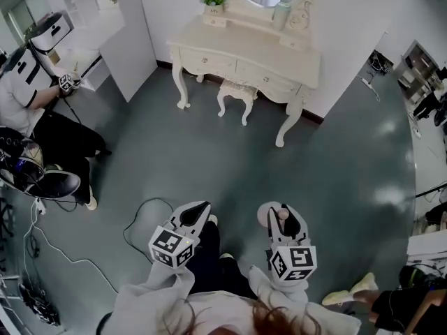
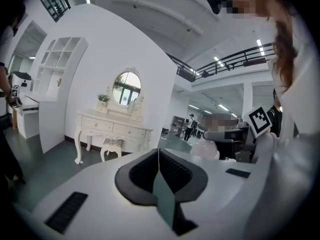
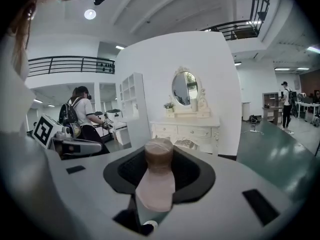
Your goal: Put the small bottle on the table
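Small bottle (image 3: 158,180): pale pink body, brownish end, clamped in right gripper (image 1: 285,217).

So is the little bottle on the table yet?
Not yet. Done: the small bottle is picked up, clamped in the right gripper. In hand: it is held above the floor, away from the white table. Left: reach that table and set it down. The left gripper is shut, empty.
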{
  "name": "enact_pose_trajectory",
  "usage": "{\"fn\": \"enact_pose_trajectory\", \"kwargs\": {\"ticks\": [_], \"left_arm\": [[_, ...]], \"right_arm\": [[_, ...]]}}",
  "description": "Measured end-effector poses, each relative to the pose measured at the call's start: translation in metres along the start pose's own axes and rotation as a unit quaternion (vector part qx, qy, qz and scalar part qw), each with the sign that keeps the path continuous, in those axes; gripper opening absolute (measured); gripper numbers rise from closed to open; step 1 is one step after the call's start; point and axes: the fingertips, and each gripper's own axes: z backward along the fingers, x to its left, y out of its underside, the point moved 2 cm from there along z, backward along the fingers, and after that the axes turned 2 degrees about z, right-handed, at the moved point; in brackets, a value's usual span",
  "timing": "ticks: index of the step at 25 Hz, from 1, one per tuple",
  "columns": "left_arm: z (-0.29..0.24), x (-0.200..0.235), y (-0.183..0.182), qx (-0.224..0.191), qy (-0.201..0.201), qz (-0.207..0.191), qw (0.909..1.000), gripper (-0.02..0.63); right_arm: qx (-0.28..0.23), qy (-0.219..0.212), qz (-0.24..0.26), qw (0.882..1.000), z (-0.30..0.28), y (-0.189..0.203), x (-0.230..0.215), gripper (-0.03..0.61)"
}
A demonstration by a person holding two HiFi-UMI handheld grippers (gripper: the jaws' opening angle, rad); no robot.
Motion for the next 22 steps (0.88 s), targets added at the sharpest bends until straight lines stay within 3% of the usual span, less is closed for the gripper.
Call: {"fn": "enact_pose_trajectory", "kwargs": {"ticks": [11, 22], "left_arm": [[0.035, -0.050, 0.008, -0.018, 0.000, -0.023, 0.9996, 0.023], [0.003, -0.043, 0.001, -0.016, 0.006, -0.027, 0.9995, 0.023]], "right_arm": [[-0.014, -0.002, 0.004, 1.000, 0.058, 0.015, 0.008, 0.150], [-0.012, 0.001, 0.003, 1.000, 0.040, 0.014, -0.009, 0.150]]}}
